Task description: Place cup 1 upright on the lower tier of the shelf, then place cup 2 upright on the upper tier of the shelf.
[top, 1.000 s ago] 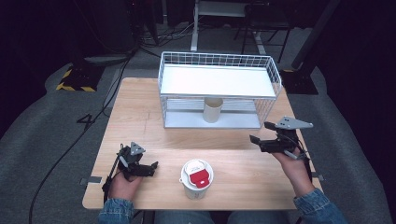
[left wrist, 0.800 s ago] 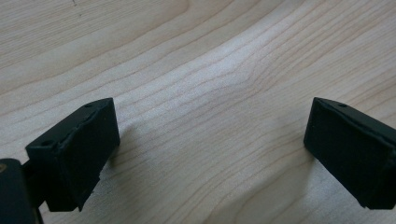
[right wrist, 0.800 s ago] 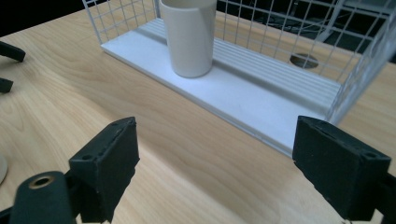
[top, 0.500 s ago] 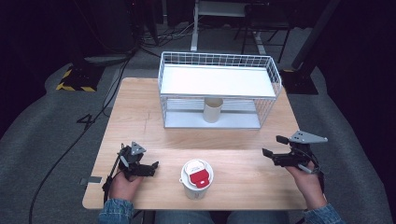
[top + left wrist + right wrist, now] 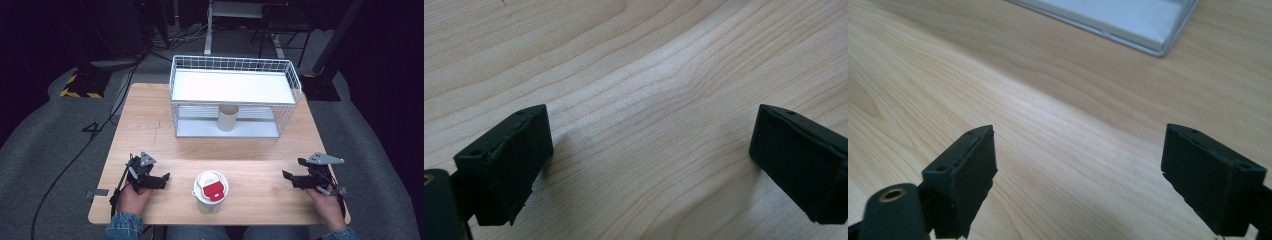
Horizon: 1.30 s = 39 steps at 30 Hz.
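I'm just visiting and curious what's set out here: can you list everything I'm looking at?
Cup with red-and-white lid: one, white, near edge of table between the two grippers.
Paper cup: one, beige, upright on the lower level of the wire rack.
Wire rack: one, white, two-level, far half of table.
Table: one, light wood.
Cables: dark, on the grey floor at left.
Left gripper: one, black, open, empty, low at the table.
Right gripper: one, black, open, empty.
Hands: two, denim sleeves.

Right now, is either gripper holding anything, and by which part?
Nothing is held. The left gripper and right gripper both have open jaws over bare table, apart from the cup.
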Motion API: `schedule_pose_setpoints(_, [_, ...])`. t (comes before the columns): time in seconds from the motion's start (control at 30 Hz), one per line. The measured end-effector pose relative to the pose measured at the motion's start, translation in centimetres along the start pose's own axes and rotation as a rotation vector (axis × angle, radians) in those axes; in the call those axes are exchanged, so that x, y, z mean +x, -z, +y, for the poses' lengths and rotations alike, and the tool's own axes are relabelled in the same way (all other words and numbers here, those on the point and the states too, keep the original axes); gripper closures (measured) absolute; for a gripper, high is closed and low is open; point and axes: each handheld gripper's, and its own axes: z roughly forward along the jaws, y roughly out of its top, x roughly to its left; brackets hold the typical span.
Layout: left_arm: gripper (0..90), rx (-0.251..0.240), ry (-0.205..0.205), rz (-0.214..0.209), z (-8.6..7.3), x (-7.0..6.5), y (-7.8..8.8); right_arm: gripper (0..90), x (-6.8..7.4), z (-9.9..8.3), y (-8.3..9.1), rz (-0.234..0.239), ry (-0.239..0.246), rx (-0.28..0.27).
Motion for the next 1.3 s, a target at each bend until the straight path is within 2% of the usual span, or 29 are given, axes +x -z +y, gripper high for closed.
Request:
schedule_pose_setpoints(0.07, [4.3, 0.001, -0.001, 0.000, 0.0, 0.0, 0.0, 14.9, 0.0, -0.3, -0.2, -0.002, -0.003, 0.009])
schedule_pose_setpoints(0.17, [4.3, 0.000, -0.001, 0.000, 0.0, 0.0, 0.0, 14.9, -0.1, -1.4, -0.7, -0.015, -0.007, 0.051])
schedule_pose_setpoints(0.4, [4.2, 0.000, 0.001, -0.003, 0.0, 0.0, 0.0, 14.5, -0.2, -2.5, -1.2, -0.047, 0.002, 0.087])
schedule_pose_setpoints(0.57, [4.2, 0.001, -0.005, -0.005, 0.1, 0.1, -0.1, 12.3, -0.4, -3.2, -1.2, -0.059, -0.015, 0.067])
schedule_pose_setpoints(1.03, [4.8, -0.003, -0.007, -0.001, 0.1, 0.1, -0.1, 7.6, -0.6, -3.2, -1.2, -0.071, -0.028, 0.077])
schedule_pose_setpoints(1.3, [0.4, 0.025, 0.018, 0.015, -0.1, 0.4, 0.4, 5.8, -0.6, -3.2, -1.4, -0.076, -0.032, 0.081])
